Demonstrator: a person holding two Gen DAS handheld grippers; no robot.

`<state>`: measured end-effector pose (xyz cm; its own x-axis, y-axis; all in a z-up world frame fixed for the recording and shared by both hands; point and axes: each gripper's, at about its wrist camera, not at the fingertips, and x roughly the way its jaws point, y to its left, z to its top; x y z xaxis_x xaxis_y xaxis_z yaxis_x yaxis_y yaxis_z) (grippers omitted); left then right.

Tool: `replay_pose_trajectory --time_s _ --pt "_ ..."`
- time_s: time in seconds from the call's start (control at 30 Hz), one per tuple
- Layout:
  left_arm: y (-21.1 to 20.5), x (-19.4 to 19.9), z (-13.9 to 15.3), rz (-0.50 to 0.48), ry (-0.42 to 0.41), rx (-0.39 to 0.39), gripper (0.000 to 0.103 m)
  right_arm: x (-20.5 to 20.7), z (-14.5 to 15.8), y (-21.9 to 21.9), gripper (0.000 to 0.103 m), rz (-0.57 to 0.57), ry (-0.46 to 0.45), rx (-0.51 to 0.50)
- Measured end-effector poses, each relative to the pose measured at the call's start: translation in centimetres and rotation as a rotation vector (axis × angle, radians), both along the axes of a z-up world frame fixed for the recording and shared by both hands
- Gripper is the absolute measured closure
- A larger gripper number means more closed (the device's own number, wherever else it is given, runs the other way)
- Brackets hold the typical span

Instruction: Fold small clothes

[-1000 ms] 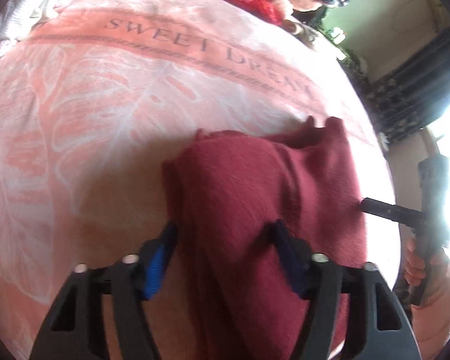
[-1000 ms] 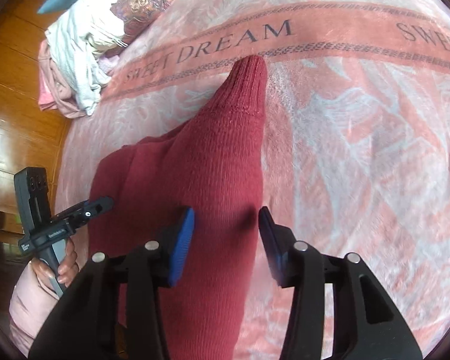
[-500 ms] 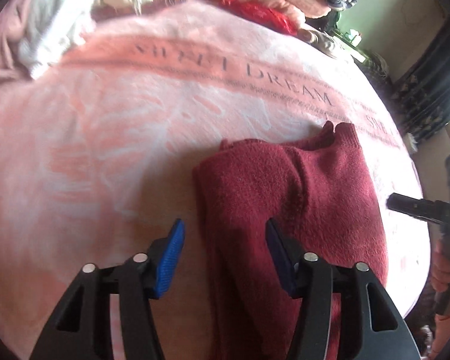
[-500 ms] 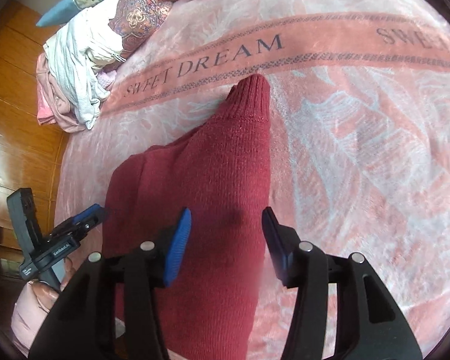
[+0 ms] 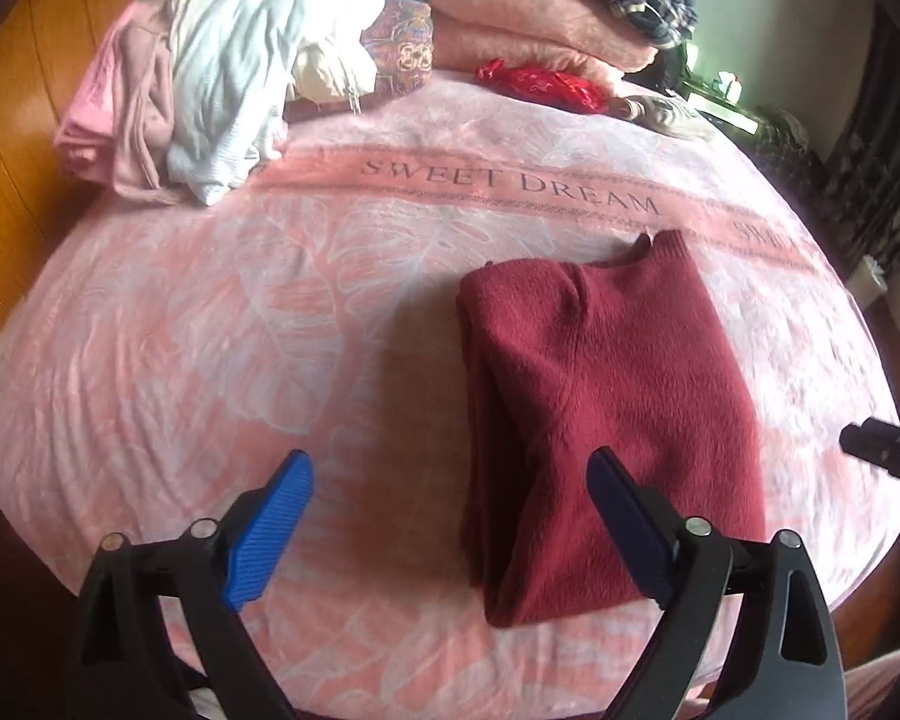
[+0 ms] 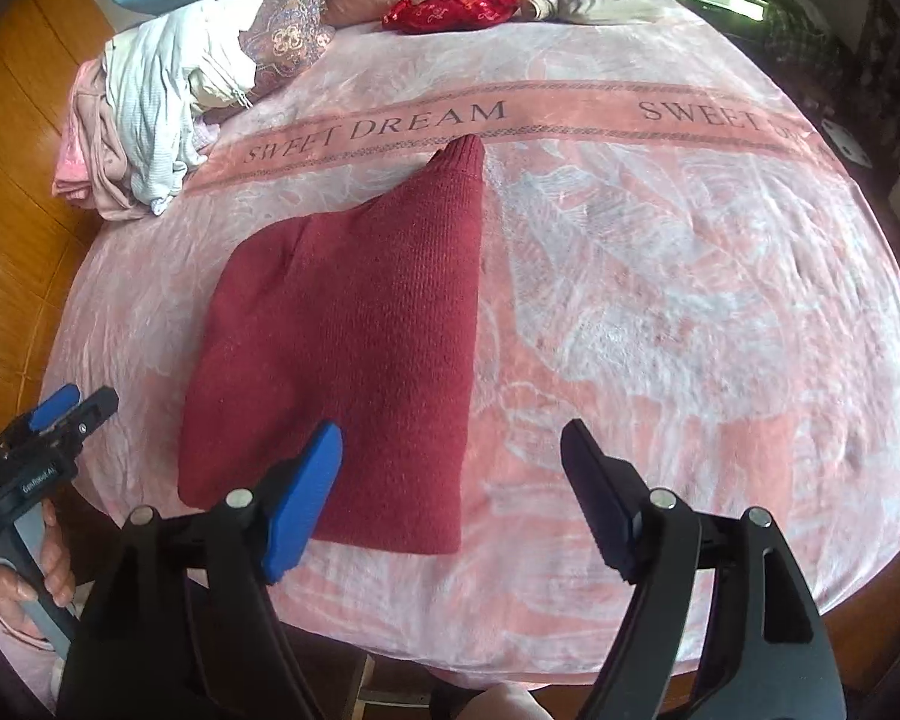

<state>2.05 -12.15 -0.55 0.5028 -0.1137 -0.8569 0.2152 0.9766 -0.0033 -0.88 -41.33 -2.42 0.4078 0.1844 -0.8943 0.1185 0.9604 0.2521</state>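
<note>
Left gripper [image 5: 450,516], black frame with blue ribbed pads, pointed steeply downward, jaws opening and spread wide, nothing between the pads. Right gripper [image 6: 450,492], same black build with blue pads, also angled steeply down, jaws opening, nothing pinched between them. Seen from the right wrist view at lower left: the left gripper's black body gripped by a bare hand [image 6: 27,576], fingers [image 6: 59,564] wrapped round its handle, pink sleeve at the wrist. Tip of the right gripper barely showing at the right edge of the left wrist view.
</note>
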Motion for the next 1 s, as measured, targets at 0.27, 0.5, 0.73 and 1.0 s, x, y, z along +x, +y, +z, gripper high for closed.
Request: replay_pose_trajectory --time_s 0.27,0.5,0.73,1.0 --pt "-0.3 -3.9 -1.5 -0.001 0.025 0.038 0.009 -2.5 -0.5 2.9 0.021 0.024 -0.026 -0.066" --pt "1.0 -5.3 -1.4 0.027 0.025 0.022 0.009 -2.4 -0.4 3.7 0.016 0.019 -0.034 -0.066" --pt "2.2 -5.0 -0.7 0.057 0.008 0.010 0.009 -3.1 -1.5 4.8 0.016 0.015 -0.007 -0.062" --pt "1.0 -5.5 -0.7 0.020 -0.003 0.035 0.009 -4.2 -2.4 7.2 0.015 0.040 -0.009 -0.111"
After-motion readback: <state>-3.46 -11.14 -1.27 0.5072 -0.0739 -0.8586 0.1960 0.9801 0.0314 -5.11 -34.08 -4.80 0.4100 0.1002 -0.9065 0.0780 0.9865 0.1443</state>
